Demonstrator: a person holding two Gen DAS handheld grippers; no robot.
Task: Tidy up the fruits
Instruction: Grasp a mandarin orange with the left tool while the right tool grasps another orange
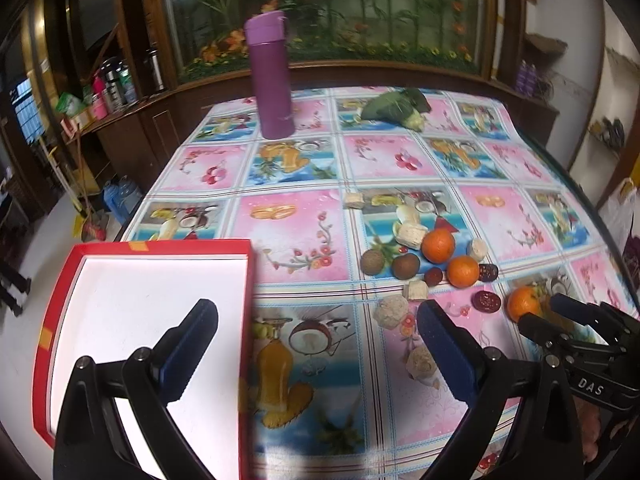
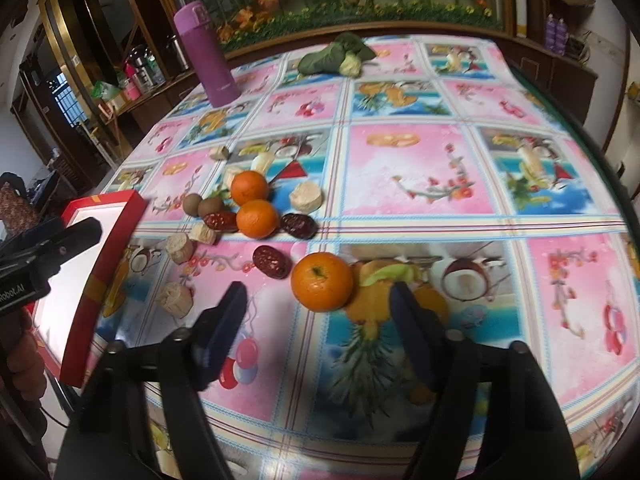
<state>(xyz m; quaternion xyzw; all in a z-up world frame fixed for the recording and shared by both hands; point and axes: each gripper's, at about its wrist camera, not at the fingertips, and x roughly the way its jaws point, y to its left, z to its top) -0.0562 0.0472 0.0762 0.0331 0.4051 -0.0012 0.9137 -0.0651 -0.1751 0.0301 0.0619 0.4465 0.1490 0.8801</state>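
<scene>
1. Since the red box [image 1: 152, 248] shows only its bare white floor, you have sorted nothing yet; every fruit is left on the tablecloth [image 2: 400, 168].
2. Your right gripper [image 2: 320, 320] has its jaws apart, holding nothing, with the nearest orange [image 2: 322, 287] just ahead of them.
3. Your left gripper [image 1: 316, 344] hangs open and holds nothing, straddling the box's right wall.
4. Two more oranges [image 2: 256, 218], red dates [image 2: 272, 262] and brown fruits [image 2: 193, 204] lie clustered beside the box.

tablecloth [image 2: 420, 168]: pink and blue squares with printed fruit and flowers
flask [image 1: 271, 76]: purple, upper middle
box [image 1: 248, 280]: red rim, white inside, lower left
oranges [image 2: 322, 276]: bright orange
dates [image 2: 271, 261]: dark red
leafy vegetable [image 1: 394, 106]: green
</scene>
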